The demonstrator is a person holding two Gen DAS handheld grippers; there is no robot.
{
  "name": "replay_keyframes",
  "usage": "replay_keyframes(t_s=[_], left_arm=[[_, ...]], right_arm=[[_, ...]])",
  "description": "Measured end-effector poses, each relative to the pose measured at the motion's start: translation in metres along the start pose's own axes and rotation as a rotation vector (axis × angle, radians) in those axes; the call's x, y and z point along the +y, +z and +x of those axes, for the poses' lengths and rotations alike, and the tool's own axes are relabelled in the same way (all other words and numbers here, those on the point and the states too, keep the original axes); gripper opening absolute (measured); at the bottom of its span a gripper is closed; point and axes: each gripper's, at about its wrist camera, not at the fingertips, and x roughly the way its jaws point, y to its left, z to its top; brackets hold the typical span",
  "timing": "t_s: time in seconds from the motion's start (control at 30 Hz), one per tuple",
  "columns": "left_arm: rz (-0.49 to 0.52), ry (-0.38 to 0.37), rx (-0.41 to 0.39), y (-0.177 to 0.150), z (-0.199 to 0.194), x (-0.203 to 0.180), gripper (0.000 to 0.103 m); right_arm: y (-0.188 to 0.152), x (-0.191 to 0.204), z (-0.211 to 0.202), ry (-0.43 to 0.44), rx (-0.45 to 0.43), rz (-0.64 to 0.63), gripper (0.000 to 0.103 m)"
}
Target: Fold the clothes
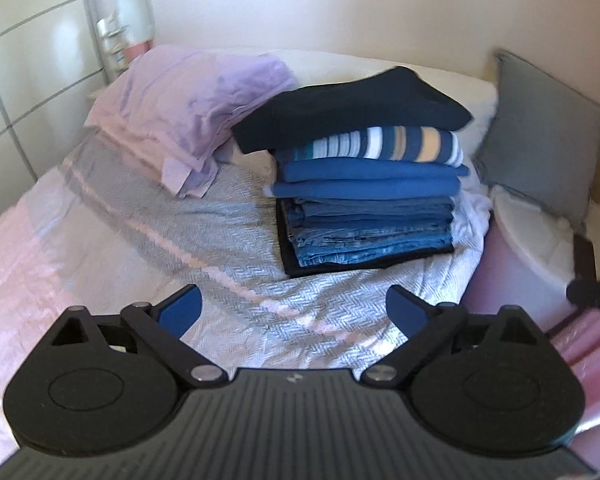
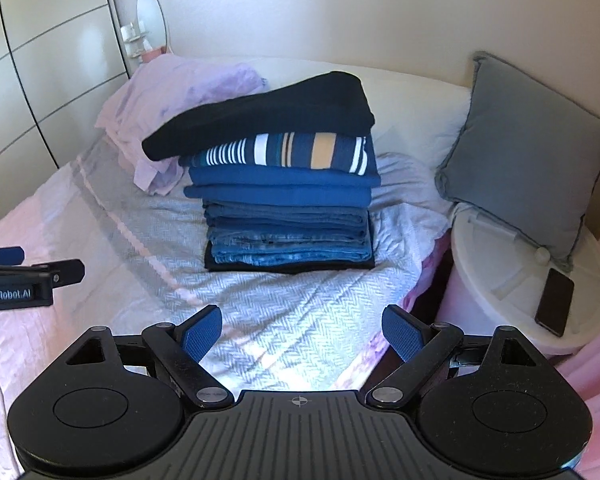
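Observation:
A stack of folded clothes [image 1: 368, 200] stands on the bed: jeans at the bottom, blue tops, a striped top and a dark navy garment [image 1: 352, 108] lying askew on top. The stack also shows in the right wrist view [image 2: 288, 204]. A loose lilac garment [image 1: 204, 108] lies crumpled to its left, also in the right wrist view [image 2: 168, 96]. My left gripper [image 1: 294, 312] is open and empty, above the bedspread in front of the stack. My right gripper [image 2: 302, 332] is open and empty, also short of the stack. The left gripper shows at the right wrist view's left edge [image 2: 24, 276].
The bed has a grey-and-pink herringbone bedspread [image 1: 188, 240]. A grey cushion [image 2: 528, 152] leans at the right, above a white round lidded bin [image 2: 500, 292] with a phone [image 2: 554, 302] on it. A white wardrobe [image 2: 48, 80] stands at the left.

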Motion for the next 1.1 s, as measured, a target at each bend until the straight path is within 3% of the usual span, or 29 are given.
replay_keyframes(t_s=[0.13,0.27,0.5,0.77,1.1], left_arm=[[0.037,-0.035,-0.03,0.0,-0.007,-0.003,0.087],[0.053,-0.052,-0.044,0.002,-0.012,-0.003,0.099],[-0.003,-0.083,-0.015,-0.006,-0.023,0.011,0.101],[-0.036,-0.023,-0.004,-0.016,-0.034,0.024,0.101],[-0.064,0.001,0.013,-0.019,-0.038,0.017,0.101]], right_arm=[[-0.001,0.003,-0.014,-0.026,-0.026,0.013,0.09],[-0.002,0.014,-0.026,-0.052,-0.048,0.023,0.09],[-0.008,0.044,-0.039,-0.075,-0.062,0.028,0.09],[-0.008,0.07,-0.04,-0.061,-0.066,-0.018,0.09],[-0.005,0.07,-0.04,-0.041,-0.081,-0.051,0.09]])
